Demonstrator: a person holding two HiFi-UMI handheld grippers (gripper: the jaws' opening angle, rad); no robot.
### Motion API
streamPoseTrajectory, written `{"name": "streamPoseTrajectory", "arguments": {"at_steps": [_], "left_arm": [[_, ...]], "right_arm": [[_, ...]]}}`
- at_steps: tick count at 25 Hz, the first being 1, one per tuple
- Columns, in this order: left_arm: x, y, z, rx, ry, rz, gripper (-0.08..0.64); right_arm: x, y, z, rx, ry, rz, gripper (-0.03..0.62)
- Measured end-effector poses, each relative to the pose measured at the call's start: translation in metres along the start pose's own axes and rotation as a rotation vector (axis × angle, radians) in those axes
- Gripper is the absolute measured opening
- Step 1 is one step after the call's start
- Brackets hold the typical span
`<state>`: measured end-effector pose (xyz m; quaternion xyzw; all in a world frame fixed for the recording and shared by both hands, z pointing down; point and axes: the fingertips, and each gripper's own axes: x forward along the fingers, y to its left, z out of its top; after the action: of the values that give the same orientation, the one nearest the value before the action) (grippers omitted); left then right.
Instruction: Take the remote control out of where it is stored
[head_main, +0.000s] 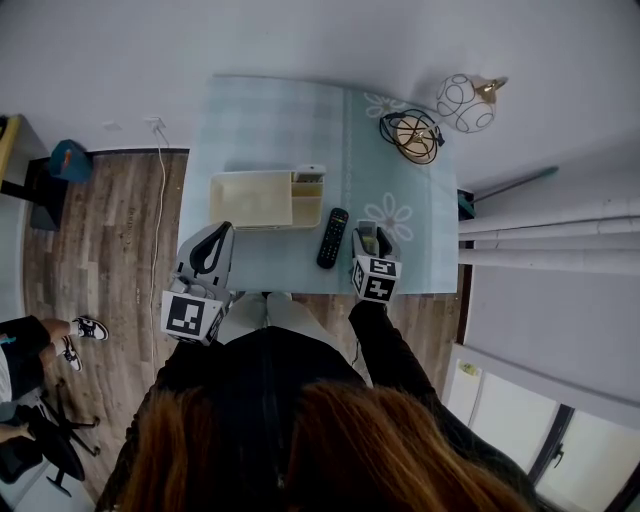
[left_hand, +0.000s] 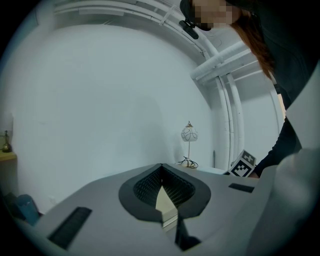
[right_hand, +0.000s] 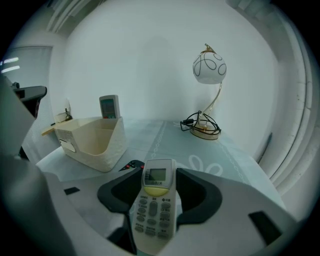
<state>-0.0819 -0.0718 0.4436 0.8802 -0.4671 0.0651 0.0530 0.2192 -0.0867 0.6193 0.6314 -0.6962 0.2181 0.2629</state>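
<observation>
The right tongs (right_hand: 158, 176) are squeezing the white remote (right_hand: 155, 205) over the desk (right_hand: 165, 132), outside the box (right_hand: 92, 142). Best be lowering it slowly and flat, beside the black remote (head_main: 332, 238). The left tongs (left_hand: 162, 186) are sitting closed, empty.

Soft, even daylight fills the room, brightest at the window (head_main: 500, 420) in the head view's lower right; shadows are faint. Both claw views bulge fisheye-style, with dark corners. The remote control (right_hand: 156, 205) in my right claw (right_hand: 158, 172) looks sharp.
</observation>
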Motion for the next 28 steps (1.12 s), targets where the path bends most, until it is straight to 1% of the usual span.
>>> {"name": "streamPoseTrajectory", "arguments": {"at_steps": [7, 8, 13, 18, 25, 28], "left_arm": [[-0.004, 0.003, 0.000, 0.000, 0.000, 0.016, 0.006], [-0.005, 0.003, 0.000, 0.000, -0.001, 0.017, 0.006], [-0.007, 0.007, 0.001, -0.003, 0.024, 0.043, 0.006], [-0.007, 0.002, 0.000, 0.002, 0.002, 0.020, 0.006], [-0.009, 0.003, 0.001, 0.002, 0.011, 0.031, 0.006], [-0.011, 0.004, 0.001, -0.005, 0.014, 0.041, 0.006]], "right_arm": [[0.017, -0.005, -0.013, -0.011, 0.044, -0.001, 0.229], [0.018, -0.005, -0.013, -0.015, 0.043, -0.002, 0.210], [0.020, -0.004, -0.012, -0.019, 0.035, -0.003, 0.210], [0.020, -0.006, -0.013, 0.001, 0.028, 0.002, 0.212], [0.016, -0.013, -0.010, -0.003, -0.003, -0.026, 0.213], [0.012, -0.012, -0.005, -0.003, -0.017, -0.022, 0.213]]}}
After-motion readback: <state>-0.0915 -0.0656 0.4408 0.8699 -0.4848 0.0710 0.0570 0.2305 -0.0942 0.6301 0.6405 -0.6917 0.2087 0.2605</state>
